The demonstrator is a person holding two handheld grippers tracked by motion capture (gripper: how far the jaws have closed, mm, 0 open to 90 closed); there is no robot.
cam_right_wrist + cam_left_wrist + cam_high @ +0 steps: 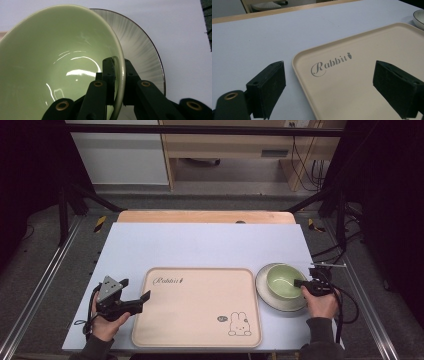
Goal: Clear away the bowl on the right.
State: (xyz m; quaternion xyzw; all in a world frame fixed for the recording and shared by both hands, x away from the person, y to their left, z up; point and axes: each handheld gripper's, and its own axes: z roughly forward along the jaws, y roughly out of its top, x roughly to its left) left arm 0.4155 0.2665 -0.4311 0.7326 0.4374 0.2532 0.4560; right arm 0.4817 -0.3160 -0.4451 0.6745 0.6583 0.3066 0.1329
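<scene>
Dark sleeves are worn at both wrists. Each hand carries a black two-jaw gripper: the left gripper is topped by a grey three-cornered plate, the right gripper studded with brass-ringed pivots and trailed by black cable.

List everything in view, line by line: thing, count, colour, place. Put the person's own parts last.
Table: one, pale blue-grey top, centre.
Tray: one, beige with a rabbit drawing, on the table's near middle.
Plate: one, grey-white with a dark rim, right of the tray.
Bowl: one, green, on the plate.
Left gripper: one, black, open over the tray's left edge.
Right gripper: one, black, shut on the bowl's rim.
Hands: two, at the near edge.
</scene>
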